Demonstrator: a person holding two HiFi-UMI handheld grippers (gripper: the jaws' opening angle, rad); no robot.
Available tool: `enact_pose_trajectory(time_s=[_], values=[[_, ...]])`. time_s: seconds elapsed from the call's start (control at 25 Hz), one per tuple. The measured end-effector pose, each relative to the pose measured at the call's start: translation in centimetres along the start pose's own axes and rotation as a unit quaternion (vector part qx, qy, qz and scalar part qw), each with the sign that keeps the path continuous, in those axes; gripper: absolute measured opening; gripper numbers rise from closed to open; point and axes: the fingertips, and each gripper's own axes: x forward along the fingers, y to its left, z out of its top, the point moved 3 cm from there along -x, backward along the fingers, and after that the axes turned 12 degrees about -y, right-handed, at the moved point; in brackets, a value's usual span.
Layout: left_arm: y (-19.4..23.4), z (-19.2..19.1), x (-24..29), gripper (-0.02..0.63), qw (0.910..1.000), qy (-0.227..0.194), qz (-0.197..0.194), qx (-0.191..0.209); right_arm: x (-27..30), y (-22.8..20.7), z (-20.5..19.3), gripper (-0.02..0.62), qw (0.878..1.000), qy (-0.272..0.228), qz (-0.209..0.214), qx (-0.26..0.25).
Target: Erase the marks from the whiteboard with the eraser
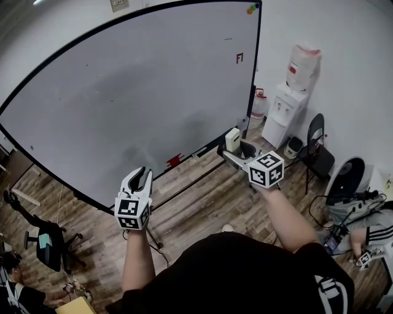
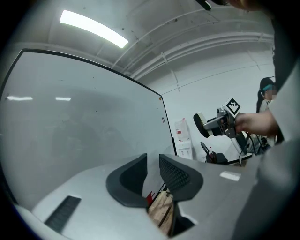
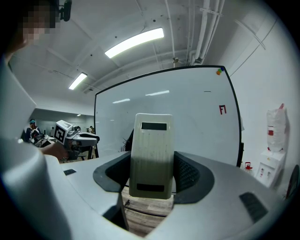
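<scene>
Listing from the wearer outward: left gripper (image 1: 141, 175), a smooth white moulded shell behind a black-and-white marker cube; its dark pads (image 2: 174, 174) are cross-hatched, the jaws stand a narrow slit apart with nothing between them, and it is held low in front of the board's lower edge. Right gripper (image 1: 232, 153), same build, is clenched on the eraser (image 3: 151, 154), a cream rectangular block with rounded corners, fine lengthwise ribbing and two dark slots. The eraser stands upright between the pads, off the board's lower right corner and not touching its surface. Wood-plank floor (image 1: 202, 205), matte brown, lies open between the person and the board's foot. Whiteboard (image 1: 135, 92), a large glossy panel in a thin black frame, is mostly a bare field clouded with grey smears. Small red mark (image 1: 239, 58) sits near the upper right, well above the eraser. Coloured magnets (image 1: 252, 8) cluster in the top right corner. Tray ledge (image 1: 184, 158) along the bottom edge carries a small red item. Water dispenser (image 1: 287, 107), a white boxy unit, stands just beyond the board's right edge, and a black chair (image 1: 317, 147) is beside it against the wall.
</scene>
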Motion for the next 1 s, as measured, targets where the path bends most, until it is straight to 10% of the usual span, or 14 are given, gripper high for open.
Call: enact_pose_trajectory(time_s=[1.0], values=[[2.4,-1.1,7.2,0.089,0.9997,0.011,0.024,0.001,5.9,-7.7,0.2,0.255,1.000,0.007,0.020,-0.002]])
